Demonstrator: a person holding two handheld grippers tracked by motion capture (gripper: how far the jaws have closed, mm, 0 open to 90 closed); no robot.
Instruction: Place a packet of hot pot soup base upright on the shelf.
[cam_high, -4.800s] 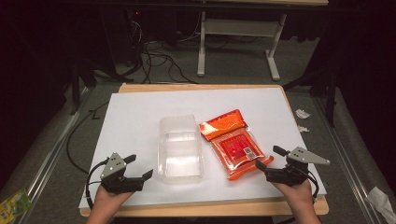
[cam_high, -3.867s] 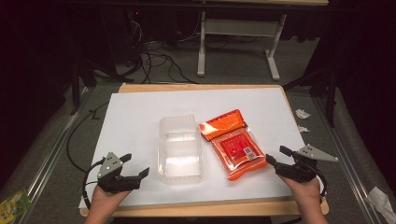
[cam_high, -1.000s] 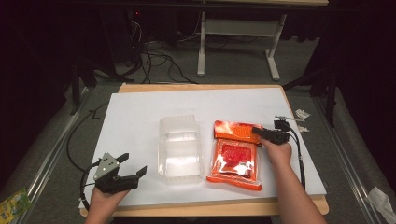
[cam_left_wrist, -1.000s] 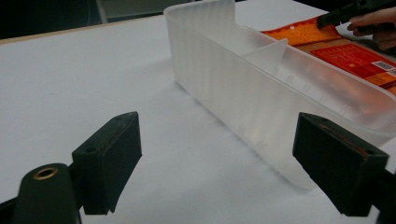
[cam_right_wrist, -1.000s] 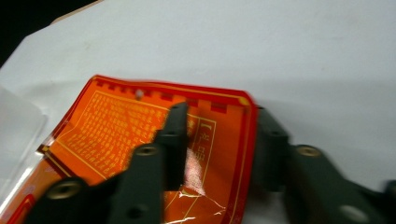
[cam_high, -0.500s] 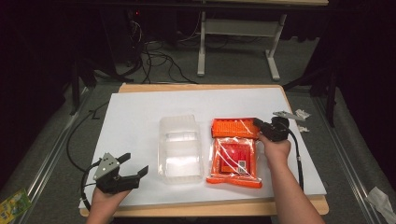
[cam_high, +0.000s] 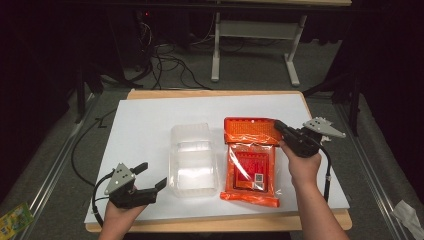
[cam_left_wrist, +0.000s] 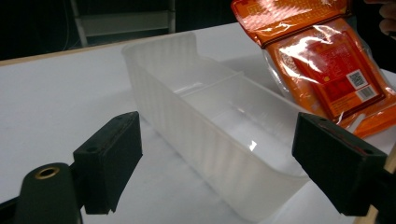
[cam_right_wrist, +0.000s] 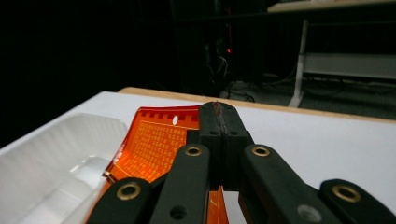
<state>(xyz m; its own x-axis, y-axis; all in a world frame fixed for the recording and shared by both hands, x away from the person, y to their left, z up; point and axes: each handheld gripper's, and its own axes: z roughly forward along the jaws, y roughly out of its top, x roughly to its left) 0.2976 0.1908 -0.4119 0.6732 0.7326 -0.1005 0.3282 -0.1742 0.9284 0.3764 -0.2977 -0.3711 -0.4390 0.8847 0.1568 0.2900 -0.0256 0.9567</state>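
Observation:
An orange plastic packet with a clear window hangs tilted, its top edge lifted off the white board and its bottom edge resting near the front. My right gripper is shut on the packet's top right corner; in the right gripper view the gripper pinches the orange sheet. A clear plastic container lies just left of the packet, nothing in it. My left gripper is open at the front left, pointing at the container; the packet shows behind it.
The white board covers a wooden table. Cables and a metal table frame stand on the floor behind. A green-yellow wrapper lies on the floor at left, a white scrap at right.
My right gripper went from the front right to the packet's far right corner, shut on it and raised it; the packet swung straight. The left gripper stayed almost still.

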